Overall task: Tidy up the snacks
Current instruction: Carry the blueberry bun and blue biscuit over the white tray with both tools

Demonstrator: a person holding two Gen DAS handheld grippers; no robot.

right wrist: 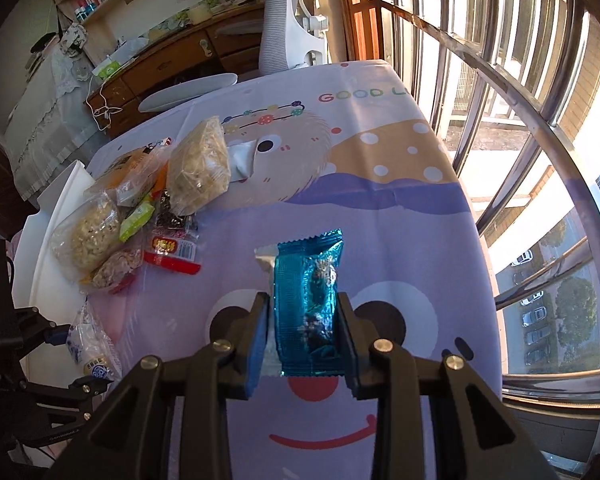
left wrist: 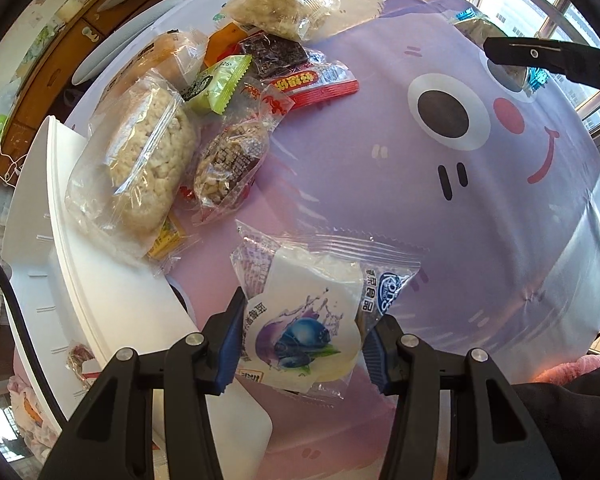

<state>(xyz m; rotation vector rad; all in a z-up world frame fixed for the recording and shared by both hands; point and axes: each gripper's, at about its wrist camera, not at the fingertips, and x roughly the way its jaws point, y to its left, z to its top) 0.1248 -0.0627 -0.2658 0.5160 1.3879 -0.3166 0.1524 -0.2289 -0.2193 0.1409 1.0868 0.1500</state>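
Clamped in the left gripper: a clear blueberry-printed snack packet. Right gripper pinches a shiny teal foil snack bar, both above the lilac cartoon-print tabletop. Transfer step; next, carry each toward the white plastic tray beside the remaining snack pile. Cloth reads "GOOD".

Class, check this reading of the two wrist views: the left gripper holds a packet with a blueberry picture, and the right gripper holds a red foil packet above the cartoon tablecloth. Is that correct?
Not quite: the colour is wrong. The right gripper holds a blue foil packet, not a red one, as the right wrist view shows. The left gripper does hold the blueberry packet, above the cartoon tablecloth.
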